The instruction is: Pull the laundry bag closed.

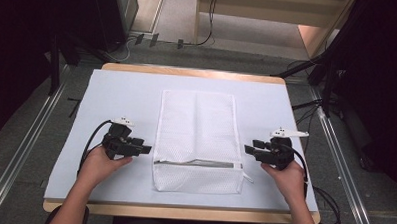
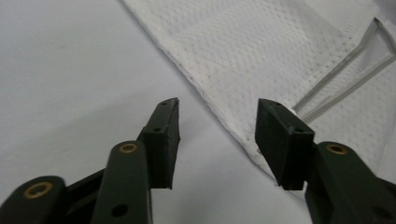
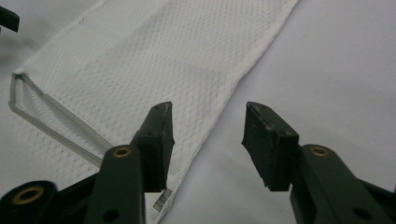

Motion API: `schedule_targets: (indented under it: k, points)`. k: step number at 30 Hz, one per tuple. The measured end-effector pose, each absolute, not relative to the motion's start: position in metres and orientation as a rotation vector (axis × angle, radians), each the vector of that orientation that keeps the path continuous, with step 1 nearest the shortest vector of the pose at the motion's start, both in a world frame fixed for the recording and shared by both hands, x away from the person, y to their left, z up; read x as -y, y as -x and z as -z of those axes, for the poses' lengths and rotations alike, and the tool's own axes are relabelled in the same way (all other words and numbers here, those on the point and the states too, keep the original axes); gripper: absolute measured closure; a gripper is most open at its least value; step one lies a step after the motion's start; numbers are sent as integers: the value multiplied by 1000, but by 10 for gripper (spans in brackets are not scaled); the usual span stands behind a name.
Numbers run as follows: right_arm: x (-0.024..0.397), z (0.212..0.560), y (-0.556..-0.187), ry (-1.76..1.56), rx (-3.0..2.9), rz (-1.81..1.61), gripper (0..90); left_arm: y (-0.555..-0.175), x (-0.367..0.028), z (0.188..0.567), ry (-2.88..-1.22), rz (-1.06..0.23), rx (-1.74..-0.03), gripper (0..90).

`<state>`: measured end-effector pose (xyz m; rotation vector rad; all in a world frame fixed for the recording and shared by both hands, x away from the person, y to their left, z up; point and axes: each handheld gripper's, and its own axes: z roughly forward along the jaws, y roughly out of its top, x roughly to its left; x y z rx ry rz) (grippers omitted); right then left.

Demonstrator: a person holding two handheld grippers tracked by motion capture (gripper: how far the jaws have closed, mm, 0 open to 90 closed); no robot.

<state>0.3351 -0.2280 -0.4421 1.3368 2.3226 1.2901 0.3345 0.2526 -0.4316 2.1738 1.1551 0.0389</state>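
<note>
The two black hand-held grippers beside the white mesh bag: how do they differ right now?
The left gripper sits at the white mesh laundry bag's left edge; the right gripper at its right edge, near the zip pull. The left points rightward, the right leftward. Both stand open, holding nothing, level with the bag's zip.

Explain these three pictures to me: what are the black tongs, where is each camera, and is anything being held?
A person sits at a table covered with a pale sheet, holding hand tongs in each hand. The wide picture comes from a camera above, looking down: the left tongs and right tongs point inward at a white mesh bag lying flat between them, with its zipper across the near end. The other two pictures come from cameras riding on the tongs, looking along their black jaws. Both pairs stand open at the bag's side edges, left and right. Nothing is held.
</note>
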Motion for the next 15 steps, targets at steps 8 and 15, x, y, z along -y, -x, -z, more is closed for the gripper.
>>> schedule_targets:
  k: [8, 15]
  points:
    - [229, 449, -336, -1283, -2356, -1227, 481, -337, -256, 433, -2160, -82, -1139, 370]
    - [233, 452, -338, -1290, -2365, -1195, 466, -338, -264, 432, -2136, -113, -1167, 386]
